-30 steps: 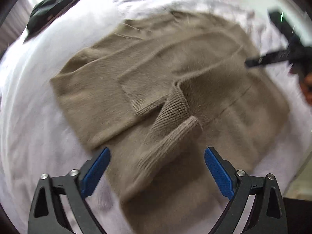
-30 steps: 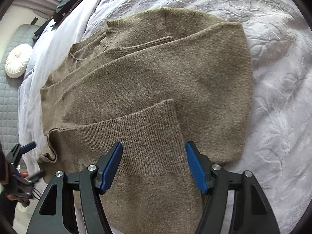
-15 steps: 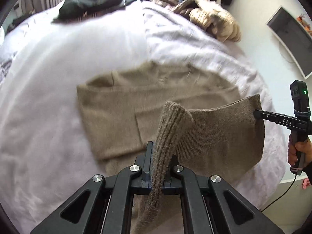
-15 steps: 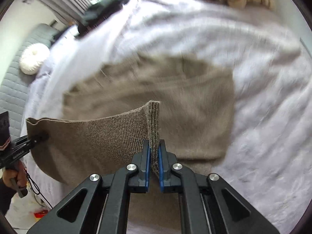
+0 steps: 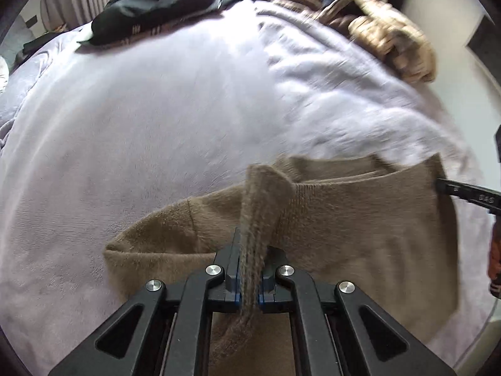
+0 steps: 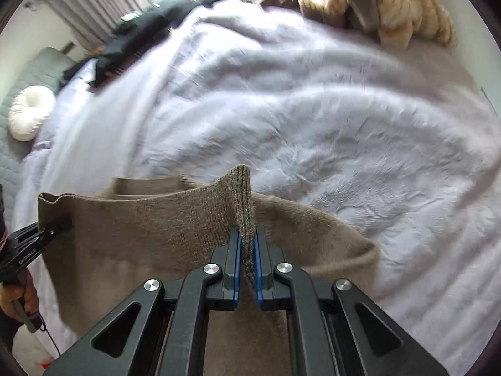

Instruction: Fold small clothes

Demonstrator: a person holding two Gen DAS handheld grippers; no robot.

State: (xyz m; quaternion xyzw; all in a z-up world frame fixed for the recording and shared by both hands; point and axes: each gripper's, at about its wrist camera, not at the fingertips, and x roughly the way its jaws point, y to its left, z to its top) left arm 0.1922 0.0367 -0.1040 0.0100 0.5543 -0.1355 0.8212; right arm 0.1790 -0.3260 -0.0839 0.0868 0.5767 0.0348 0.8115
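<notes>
Above bed point(image 5: 156, 131), tools (down-tilted) clamping sweater point(image 5: 360, 219)

Bright daylight comes from the far curtains point(image 5: 78, 3). The bed cover point(image 6: 313, 109) looks smeared and blurry. Edges bend round and go dark.

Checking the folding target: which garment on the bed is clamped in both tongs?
The tan knit sweater, its ribbed hem pinched; the black clothes and beige striped knit lie untouched at the far edge.
</notes>
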